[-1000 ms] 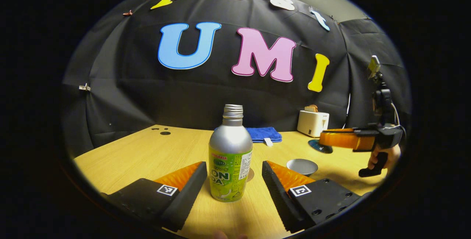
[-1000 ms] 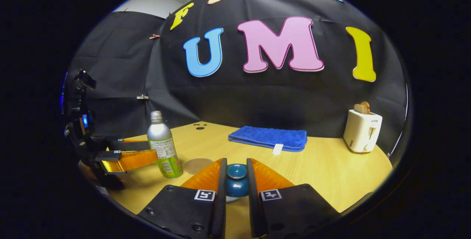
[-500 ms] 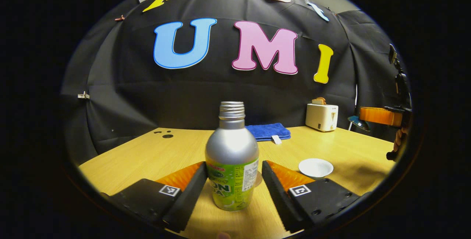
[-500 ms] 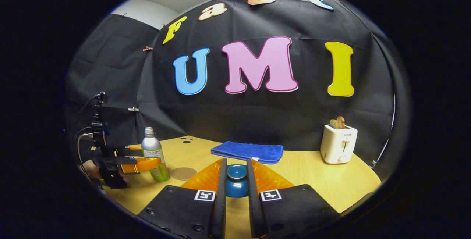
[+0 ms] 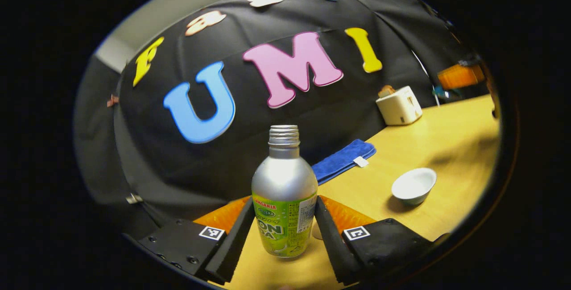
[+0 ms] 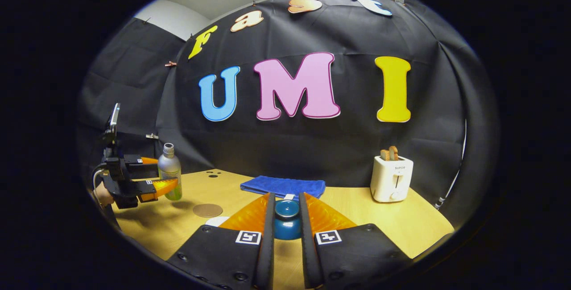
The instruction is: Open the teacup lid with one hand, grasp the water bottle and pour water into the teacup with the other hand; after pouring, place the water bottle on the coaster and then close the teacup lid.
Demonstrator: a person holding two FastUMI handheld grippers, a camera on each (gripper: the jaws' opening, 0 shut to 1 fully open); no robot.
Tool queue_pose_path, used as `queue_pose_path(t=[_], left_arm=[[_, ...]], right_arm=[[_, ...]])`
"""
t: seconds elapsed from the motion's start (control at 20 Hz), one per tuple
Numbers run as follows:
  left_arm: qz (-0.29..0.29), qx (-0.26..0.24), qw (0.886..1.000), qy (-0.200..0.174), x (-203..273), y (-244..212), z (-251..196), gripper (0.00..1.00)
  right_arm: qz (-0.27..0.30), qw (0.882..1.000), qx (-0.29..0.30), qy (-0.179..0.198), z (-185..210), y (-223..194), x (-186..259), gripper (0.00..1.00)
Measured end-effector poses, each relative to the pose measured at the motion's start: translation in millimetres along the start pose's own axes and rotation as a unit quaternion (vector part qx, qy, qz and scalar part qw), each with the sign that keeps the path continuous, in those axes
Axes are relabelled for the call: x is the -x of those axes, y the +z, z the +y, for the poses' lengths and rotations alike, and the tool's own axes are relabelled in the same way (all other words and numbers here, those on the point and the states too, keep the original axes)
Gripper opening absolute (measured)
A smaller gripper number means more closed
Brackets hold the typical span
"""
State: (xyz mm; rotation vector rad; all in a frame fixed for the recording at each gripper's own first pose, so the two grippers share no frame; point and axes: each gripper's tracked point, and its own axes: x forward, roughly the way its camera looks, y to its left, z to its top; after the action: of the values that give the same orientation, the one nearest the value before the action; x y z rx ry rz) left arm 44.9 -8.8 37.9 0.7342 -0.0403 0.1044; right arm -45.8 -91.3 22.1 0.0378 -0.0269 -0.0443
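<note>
Both grippers loaded
Left gripper (image 5: 283,229) pinches bottle (image 5: 284,196), lifted off table (image 5: 446,147); right gripper (image 6: 286,227) pinches lid (image 6: 287,224); cup (image 5: 414,185) uncovered

Black cloth wall (image 6: 312,147), wooden table (image 6: 401,223), dim light.

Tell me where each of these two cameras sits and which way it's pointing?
Left gripper view: rides the left gripper, looking along its fingers, shut on the water bottle, toward the open teacup.
Right gripper view: rides the right gripper, facing the booth's back wall; its fingers grip the teacup lid; a hand holds the other gripper.
Shared: bottle, blue towel, toaster, wooden table.
</note>
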Motion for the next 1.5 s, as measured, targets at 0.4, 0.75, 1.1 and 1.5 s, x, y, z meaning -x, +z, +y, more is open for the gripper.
queue_pose_path(t=[0.4, 0.75, 1.1, 1.5], left_arm=[[0.036, -0.231, 0.971, -0.054, -12, -13, -44, 0.81], [0.035, -0.37, 0.926, -0.073, -6, -13, -56, 0.81], [0.01, -0.487, 0.869, -0.081, -11, -7, -73, 0.81], [0.019, -0.567, 0.819, -0.085, -17, -9, -69, 0.82]], right_arm=[[-0.016, 1.0, 0.0, -0.027, -28, 13, 13, 0.25], [-0.019, 0.999, -0.003, -0.032, -33, 14, 14, 0.3], [-0.028, 0.999, -0.008, -0.025, -30, 20, 18, 0.3], [-0.03, 0.999, -0.01, -0.021, -28, 22, 18, 0.3]])
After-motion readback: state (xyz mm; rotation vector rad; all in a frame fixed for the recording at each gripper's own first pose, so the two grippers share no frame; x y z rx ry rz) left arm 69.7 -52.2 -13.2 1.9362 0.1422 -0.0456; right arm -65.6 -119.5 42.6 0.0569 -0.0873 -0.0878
